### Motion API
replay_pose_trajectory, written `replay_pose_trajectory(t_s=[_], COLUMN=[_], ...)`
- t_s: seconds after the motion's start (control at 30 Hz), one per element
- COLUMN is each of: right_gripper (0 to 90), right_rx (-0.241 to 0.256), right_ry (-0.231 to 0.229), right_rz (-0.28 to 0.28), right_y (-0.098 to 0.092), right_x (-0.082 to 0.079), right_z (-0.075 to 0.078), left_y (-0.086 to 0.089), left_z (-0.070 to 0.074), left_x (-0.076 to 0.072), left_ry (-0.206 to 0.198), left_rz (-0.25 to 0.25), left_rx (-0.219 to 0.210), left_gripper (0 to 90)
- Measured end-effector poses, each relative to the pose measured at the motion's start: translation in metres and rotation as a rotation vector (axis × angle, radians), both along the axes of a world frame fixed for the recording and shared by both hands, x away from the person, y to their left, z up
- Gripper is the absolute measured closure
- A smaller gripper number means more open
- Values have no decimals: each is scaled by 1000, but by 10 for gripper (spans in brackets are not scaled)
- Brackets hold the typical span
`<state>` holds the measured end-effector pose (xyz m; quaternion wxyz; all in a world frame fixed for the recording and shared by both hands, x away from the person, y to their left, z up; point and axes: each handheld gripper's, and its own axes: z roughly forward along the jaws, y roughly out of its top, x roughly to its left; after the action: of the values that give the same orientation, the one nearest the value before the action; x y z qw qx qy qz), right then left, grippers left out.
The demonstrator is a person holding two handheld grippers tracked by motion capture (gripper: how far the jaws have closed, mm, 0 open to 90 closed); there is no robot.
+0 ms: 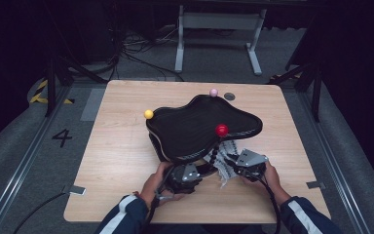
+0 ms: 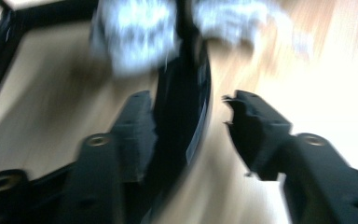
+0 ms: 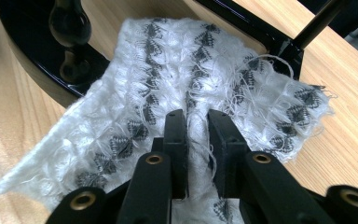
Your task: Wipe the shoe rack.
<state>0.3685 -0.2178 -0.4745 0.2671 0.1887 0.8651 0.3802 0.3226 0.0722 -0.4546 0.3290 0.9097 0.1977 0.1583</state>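
White knitted cloth (image 3: 191,93) with dark bow patterns lies on the bench (image 1: 121,146) at the near edge of the black stand (image 1: 199,129), partly under its raised tray. The right claw (image 3: 197,126) is nearly closed, pinching a fold of cloth. Beside it, the left claw (image 2: 189,121) is spread wide around the stand's dark rim, one jaw touching it, in a blurred picture.
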Motion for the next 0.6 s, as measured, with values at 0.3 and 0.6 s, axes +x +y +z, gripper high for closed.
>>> replay_pose_trajectory(t_s=[0.3,0.6], right_gripper=[811,464], right_rx=[12,41], right_ry=[25,94], right_rz=[36,30], right_y=[4,6], right_x=[-11,-10], right_z=[5,6], left_y=[87,117], left_z=[-2,6], left_x=[23,81], left_ry=[40,44], left_rz=[268,396], left_rx=[-131,-231], left_gripper=[272,230])
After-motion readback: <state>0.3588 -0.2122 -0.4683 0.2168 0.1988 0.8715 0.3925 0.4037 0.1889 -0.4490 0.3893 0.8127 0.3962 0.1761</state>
